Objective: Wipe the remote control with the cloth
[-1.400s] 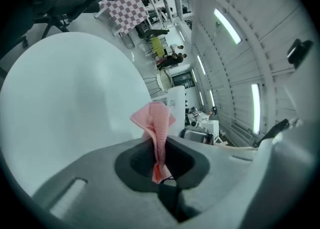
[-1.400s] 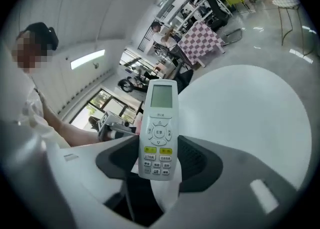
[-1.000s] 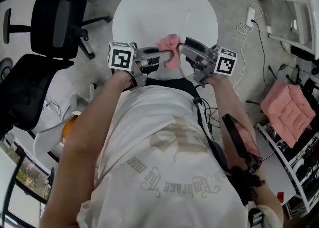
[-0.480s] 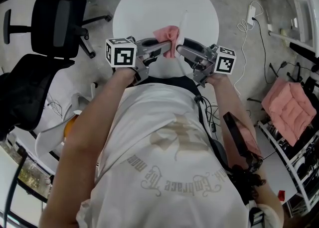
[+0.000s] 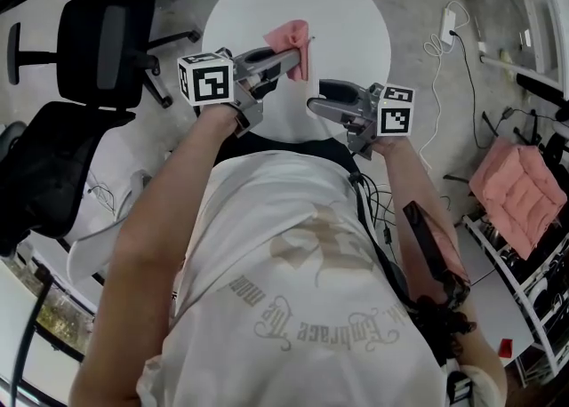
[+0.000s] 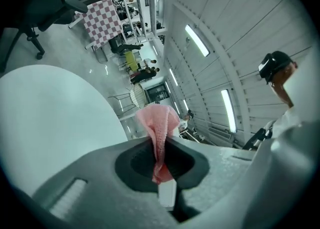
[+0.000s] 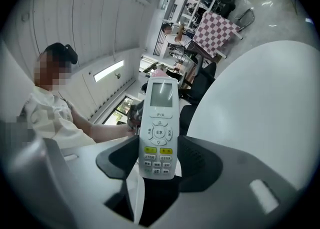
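Left gripper view shows the left tool [image 6: 161,154] pinching the pink cloth [image 6: 157,123] tight. The right tool [image 7: 159,175] grips the remote [image 7: 160,123] by its bottom end, over the white tabletop [image 5: 356,14]. I think the cloth should rub slowly along the buttons, with both grips kept firm.

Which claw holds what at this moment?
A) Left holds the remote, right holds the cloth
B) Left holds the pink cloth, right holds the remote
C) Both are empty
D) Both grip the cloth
B: in the left gripper view the left claw pinches the pink cloth, and in the right gripper view the right claw grips the white remote control by its button end.
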### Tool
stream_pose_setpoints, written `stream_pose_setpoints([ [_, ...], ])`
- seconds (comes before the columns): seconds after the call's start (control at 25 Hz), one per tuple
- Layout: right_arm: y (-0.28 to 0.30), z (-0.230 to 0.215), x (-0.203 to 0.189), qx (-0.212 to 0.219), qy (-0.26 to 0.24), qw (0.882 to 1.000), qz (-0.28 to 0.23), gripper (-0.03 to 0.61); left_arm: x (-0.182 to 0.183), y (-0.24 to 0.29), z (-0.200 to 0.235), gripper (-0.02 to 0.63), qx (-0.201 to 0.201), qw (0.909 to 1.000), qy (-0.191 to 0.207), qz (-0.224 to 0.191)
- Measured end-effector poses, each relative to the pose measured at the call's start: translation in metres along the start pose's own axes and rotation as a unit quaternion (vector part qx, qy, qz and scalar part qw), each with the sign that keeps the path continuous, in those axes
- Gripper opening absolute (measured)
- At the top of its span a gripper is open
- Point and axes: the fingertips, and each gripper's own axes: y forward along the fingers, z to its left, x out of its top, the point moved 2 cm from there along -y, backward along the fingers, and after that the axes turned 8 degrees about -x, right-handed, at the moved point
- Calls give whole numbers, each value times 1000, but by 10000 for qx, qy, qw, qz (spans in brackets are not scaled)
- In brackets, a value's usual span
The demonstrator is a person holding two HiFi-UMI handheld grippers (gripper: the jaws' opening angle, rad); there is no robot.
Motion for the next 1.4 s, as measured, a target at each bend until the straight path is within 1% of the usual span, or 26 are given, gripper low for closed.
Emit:
stream_pose_setpoints([
  [0.08, 1, 0, -4, -18, -79, 9998, 160, 250, 12, -2, 1, 20, 1, 10000, 11, 7],
  [0.12, 1, 0, -6, -26, -113, 9997, 226, 250, 16, -3, 1, 20, -19, 10000, -50, 7],
  [0.28, 1, 0, -11, -15, -268, 9987, 442, 249, 26, -1, -1, 20, -243, 9987, -436, -108],
  [0.36, 1, 1, -13, -1, -373, 9980, 509, 249, 26, 2, -3, 20, -404, 9972, -629, -99],
  [0.48, 1, 0, -14, -39, -493, 9974, 530, 249, 16, 4, -2, 20, -404, 9952, -886, 61],
  [0.56, 1, 0, -12, -79, -503, 9979, 409, 249, 6, 7, -2, 20, -408, 9939, -1012, 181],
  [0.6, -1, 0, -9, -97, -489, 9983, 309, 249, -1, 8, -3, 20, -379, 9940, -980, 299],
  [0.72, -7, -1, 0, -132, -434, 9990, 20, 249, -18, 16, -1, 20, -230, 9953, -545, 771],
  [0.76, -8, -2, 2, -153, -416, 9990, -43, 249, -24, 18, -1, 20, -209, 9949, -519, 837],
  [0.92, -13, -6, 11, -204, -307, 9989, -280, 249, -38, 21, -2, 20, -115, 9934, -639, 944],
  [1.16, -17, -11, 23, -82, 65, 9962, -860, 249, -53, 18, 2, 20, -8, 9918, -696, 1070],
  [1.28, -18, -19, 31, -176, 270, 9930, -1137, 248, -60, 16, 6, 20, 96, 9915, -803, 1018],
  [1.4, -20, -30, 37, -341, 424, 9906, -1258, 247, -68, 15, 12, 20, 231, 9902, -914, 1032],
])
